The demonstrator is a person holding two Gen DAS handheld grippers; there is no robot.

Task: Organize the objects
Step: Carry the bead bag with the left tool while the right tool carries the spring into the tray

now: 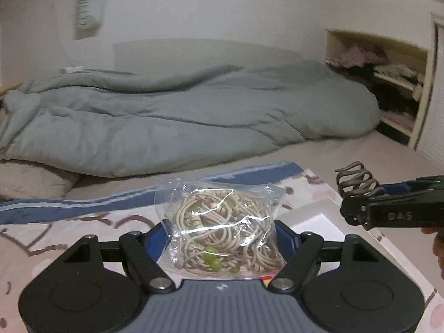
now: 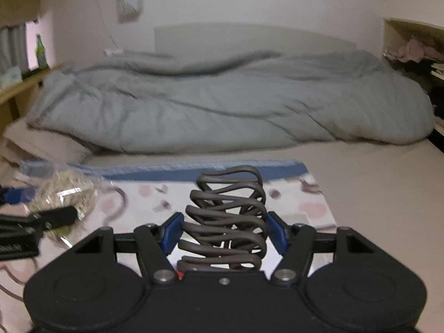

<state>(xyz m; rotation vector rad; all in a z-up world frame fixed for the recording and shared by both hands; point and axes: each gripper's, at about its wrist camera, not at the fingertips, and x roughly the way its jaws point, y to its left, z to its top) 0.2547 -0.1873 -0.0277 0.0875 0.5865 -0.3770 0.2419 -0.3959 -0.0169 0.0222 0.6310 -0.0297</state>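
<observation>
L claw (image 1: 222,238): my pads pinch a clear bag (image 1: 222,230) of beige cords w/ green beads, held above the mat (image 1: 83,222).
R claw (image 2: 223,233): my pads clamp a brown hair clip (image 2: 227,222), teeth up.
Tray (image 1: 313,222): white, at 3 o'clock of bag.
Duvet (image 1: 180,116): grey, on bed at 12.

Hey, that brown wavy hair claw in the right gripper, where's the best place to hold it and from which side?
Grip the hair claw across its two long flanks, low near the base, coming in along its length from the base end. Its looped teeth stack up away from the right gripper, and the jaws already press on both flanks there; the open loops farther up probably give a poorer hold.
</observation>
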